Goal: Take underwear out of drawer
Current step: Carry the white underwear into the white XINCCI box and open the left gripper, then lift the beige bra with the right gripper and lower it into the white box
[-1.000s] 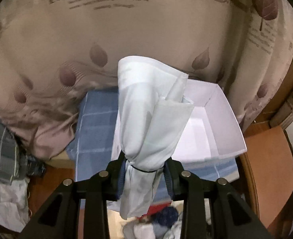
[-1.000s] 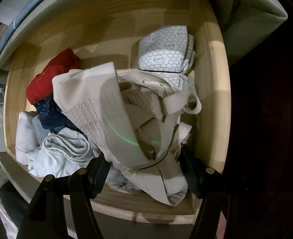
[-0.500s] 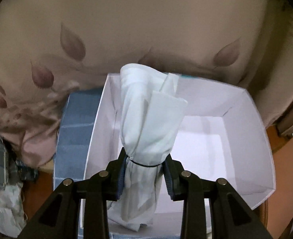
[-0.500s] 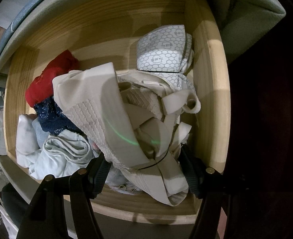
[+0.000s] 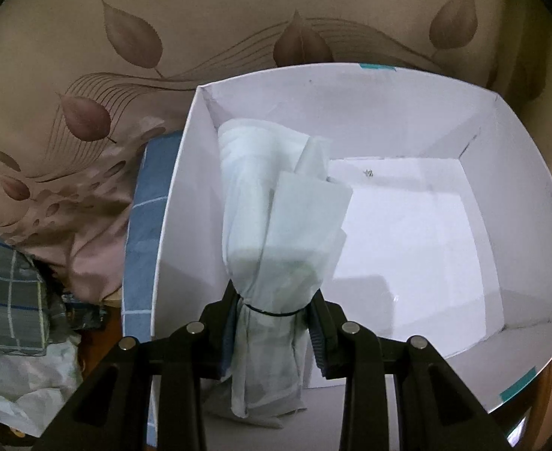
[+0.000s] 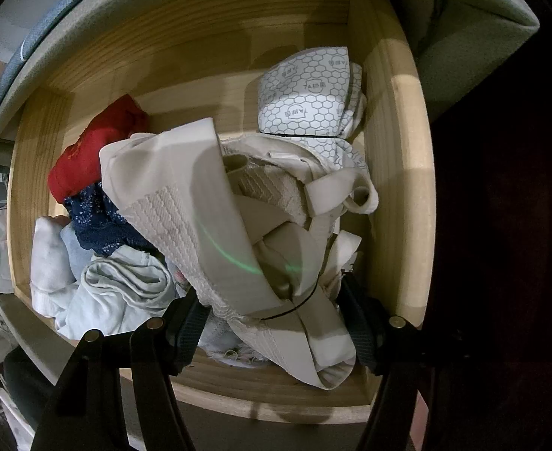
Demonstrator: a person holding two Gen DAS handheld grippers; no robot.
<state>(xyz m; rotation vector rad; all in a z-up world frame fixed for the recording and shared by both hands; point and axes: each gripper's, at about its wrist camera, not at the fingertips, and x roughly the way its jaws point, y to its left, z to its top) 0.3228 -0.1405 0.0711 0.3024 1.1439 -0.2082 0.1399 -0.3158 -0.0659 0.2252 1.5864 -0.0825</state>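
Left claw [image 5: 274,310] clamped on a pale blue-white folded garment [image 5: 276,221], bunched at the pads, hanging down into a white box [image 5: 516,173]. Near left wall of the box close beside the cloth; wide bare floor to the right, tall far wall beyond. Outside the left wall, a blue checked cloth [image 5: 144,225], then a leaf-print bedspread [image 5: 200,30] rising behind.

Right claw [image 6: 272,317] part-way spread, gripping a beige ribbed undergarment [image 6: 185,206] with straps, lifted above a wooden drawer [image 6: 400,173]. Right drawer wall close to the right finger; front rim just below. Further in, a pale rolled piece [image 6: 125,285], navy dotted fabric [image 6: 95,214], a red item [image 6: 91,150], a hexagon-print pouch [image 6: 306,94] by the back corner.
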